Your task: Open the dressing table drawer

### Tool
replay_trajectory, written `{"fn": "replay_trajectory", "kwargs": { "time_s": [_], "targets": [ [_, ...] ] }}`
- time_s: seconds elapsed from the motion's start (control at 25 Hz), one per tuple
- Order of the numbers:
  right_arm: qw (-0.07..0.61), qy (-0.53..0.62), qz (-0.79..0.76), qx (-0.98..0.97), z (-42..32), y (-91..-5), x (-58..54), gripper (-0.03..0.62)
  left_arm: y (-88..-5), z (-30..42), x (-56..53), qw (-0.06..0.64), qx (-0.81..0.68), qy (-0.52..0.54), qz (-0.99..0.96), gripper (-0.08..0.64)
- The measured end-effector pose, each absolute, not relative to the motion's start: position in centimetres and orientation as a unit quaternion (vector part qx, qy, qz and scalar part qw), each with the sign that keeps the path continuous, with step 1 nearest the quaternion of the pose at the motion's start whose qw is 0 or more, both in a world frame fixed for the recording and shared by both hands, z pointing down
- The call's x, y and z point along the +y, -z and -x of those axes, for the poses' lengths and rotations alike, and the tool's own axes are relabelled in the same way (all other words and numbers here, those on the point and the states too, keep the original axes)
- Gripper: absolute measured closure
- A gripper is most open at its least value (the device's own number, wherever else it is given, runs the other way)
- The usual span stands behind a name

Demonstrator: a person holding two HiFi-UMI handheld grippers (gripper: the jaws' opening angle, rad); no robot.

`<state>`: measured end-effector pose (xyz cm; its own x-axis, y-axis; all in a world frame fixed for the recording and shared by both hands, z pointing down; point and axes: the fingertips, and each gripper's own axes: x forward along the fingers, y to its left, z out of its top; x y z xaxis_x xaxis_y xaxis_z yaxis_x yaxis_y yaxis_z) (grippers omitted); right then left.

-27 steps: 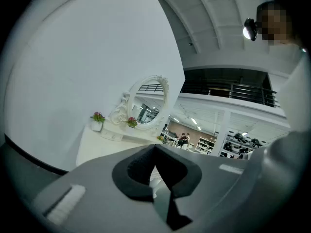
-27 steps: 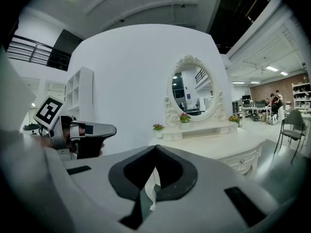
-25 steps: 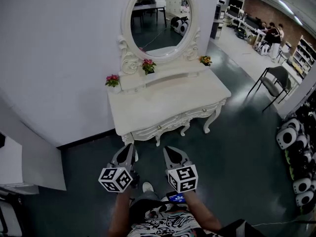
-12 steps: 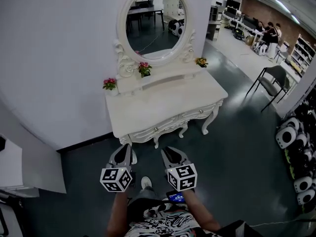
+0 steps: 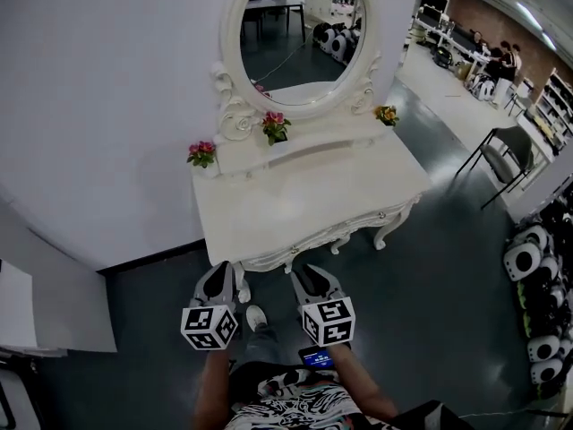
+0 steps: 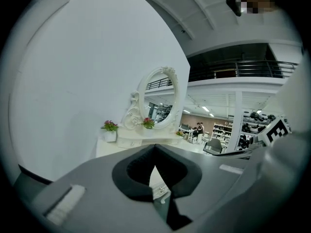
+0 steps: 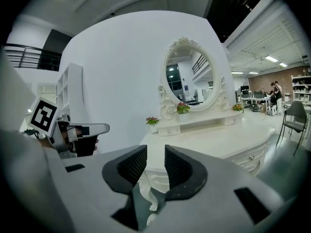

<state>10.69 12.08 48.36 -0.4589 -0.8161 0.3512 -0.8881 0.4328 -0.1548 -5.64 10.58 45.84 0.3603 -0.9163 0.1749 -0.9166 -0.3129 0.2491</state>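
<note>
Left gripper (image 5: 220, 276) and right gripper (image 5: 310, 279) closer to dressing table (image 5: 304, 195), side by side | left clenched | right released, just opening

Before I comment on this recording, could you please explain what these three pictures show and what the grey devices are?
No robot arm here: a person holds a two-jaw gripper in each hand. The head view looks down from the person's head at the left gripper and right gripper, short of a white dressing table. The other two pictures come from cameras riding on the grippers, looking along their jaws. On the table stand an oval mirror and three flower pots. Nothing is held: the left jaws are together; the right jaws have just been opening, nothing between them. The drawer looks closed.
</note>
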Motion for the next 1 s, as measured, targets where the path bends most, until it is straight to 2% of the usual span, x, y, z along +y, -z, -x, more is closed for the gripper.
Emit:
{"fn": "replay_trajectory", "kwargs": {
  "time_s": [0.52, 1.0],
  "targets": [
    [0.169, -0.187, -0.53, -0.81, -3.9, -52.6, -9.6, 0.476, -51.0, 10.5, -11.1, 0.208, -0.52, -0.041, -0.827, 0.558],
    [0.199, -0.188, -0.533, -0.801, -1.5, -54.0, -17.1, 0.469, -53.9, 11.1, -18.0, 0.241, -0.491, -0.051, -0.836, 0.558]
  ]
}}
